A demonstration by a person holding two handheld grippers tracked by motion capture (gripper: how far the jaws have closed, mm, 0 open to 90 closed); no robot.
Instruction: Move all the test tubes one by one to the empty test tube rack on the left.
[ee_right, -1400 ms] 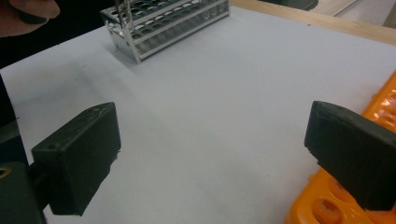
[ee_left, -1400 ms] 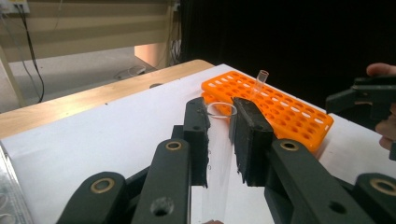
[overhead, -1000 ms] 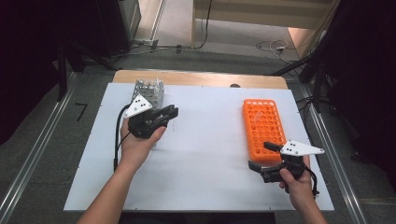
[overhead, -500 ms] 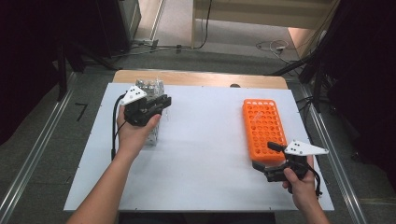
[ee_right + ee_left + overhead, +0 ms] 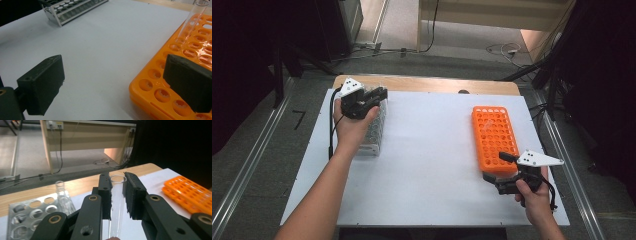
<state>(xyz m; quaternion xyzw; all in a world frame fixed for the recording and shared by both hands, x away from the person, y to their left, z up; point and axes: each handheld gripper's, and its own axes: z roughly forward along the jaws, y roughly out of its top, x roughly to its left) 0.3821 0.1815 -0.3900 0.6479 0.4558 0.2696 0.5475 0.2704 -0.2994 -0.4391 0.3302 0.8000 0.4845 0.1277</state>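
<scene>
My left gripper hovers over the far end of a metal tube rack at the table's back left. In the left gripper view its jaws press on both sides of a clear test tube held upright, rim level with the jaw tips. Another empty tube stands in the metal rack. My right gripper sits at the near end of the orange rack, open wide, one jaw over the white mat, the other over the orange rack. One clear tube stands in the orange rack.
A white mat covers the table, with a strip of wood showing along the far edge. Beyond it lie floor cables and a wooden bench. Metal rails run along both sides of the table.
My left gripper has travelled from the mat's left middle toward the far end of the metal rack. The right gripper has shifted slightly rightward at the orange rack's near end.
</scene>
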